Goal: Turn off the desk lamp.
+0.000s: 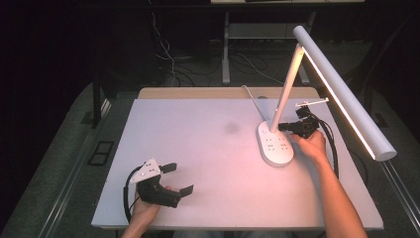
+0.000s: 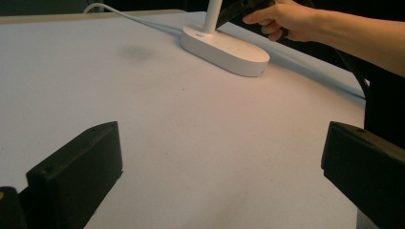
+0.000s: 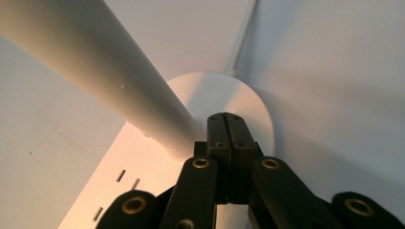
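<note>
The desk lamp [image 1: 297, 99] stands at the far right of the tabletop [image 1: 198, 148], with its oval white base [image 1: 276, 145] flat on the surface, its slanted stem [image 1: 286, 84] rising from the base's far end, and its long light bar [image 1: 341, 94] reaching out over the right edge toward the person. The bar glows along its underside, so the lamp appears to be lit already. The right gripper [image 1: 283, 127] is at the foot of the stem; in the right gripper view its fingers [image 3: 224, 136] are pressed together with nothing between them, their tips touching or almost touching the base [image 3: 229, 95] right beside the stem [image 3: 95, 71], where a small button seems to sit. My reading is that a press of the switch is in hand: contact is made or nearly made, and what is left is to lift the gripper clear.

The left gripper [image 1: 177, 178] rests at the near left of the tabletop, well apart from the lamp, fingers [image 2: 79, 167] spread wide and empty. A white power cord [image 1: 252, 96] runs from the base off the far edge. A row of socket slots [image 3: 119, 183] marks the base top. Nothing lies between either gripper and the lamp; only the stem crowds the right gripper's tips.
</note>
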Motion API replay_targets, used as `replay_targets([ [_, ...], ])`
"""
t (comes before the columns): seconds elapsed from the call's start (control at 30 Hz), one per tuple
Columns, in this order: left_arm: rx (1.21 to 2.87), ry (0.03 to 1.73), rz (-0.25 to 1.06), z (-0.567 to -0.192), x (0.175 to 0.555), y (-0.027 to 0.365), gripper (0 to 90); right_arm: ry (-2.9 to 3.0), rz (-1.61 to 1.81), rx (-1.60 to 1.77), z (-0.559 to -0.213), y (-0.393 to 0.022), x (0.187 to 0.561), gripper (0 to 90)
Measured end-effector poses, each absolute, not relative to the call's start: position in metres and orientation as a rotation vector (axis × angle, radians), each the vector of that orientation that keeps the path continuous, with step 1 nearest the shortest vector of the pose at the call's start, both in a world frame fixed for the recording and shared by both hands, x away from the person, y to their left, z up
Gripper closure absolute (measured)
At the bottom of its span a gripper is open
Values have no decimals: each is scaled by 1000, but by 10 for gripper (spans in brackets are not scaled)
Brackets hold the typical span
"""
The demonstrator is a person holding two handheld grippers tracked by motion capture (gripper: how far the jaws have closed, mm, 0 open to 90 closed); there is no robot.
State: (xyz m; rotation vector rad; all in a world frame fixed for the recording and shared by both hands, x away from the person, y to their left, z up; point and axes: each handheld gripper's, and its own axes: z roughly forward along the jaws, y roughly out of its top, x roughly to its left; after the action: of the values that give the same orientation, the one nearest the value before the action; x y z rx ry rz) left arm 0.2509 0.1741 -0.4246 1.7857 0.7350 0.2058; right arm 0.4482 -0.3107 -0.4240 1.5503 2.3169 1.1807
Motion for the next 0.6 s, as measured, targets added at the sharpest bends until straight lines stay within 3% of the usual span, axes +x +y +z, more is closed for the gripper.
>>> replay_targets([
  [0.6,1786,736,204,-425,251,173,0,2266,1153,1545,-425,-306,442,900],
])
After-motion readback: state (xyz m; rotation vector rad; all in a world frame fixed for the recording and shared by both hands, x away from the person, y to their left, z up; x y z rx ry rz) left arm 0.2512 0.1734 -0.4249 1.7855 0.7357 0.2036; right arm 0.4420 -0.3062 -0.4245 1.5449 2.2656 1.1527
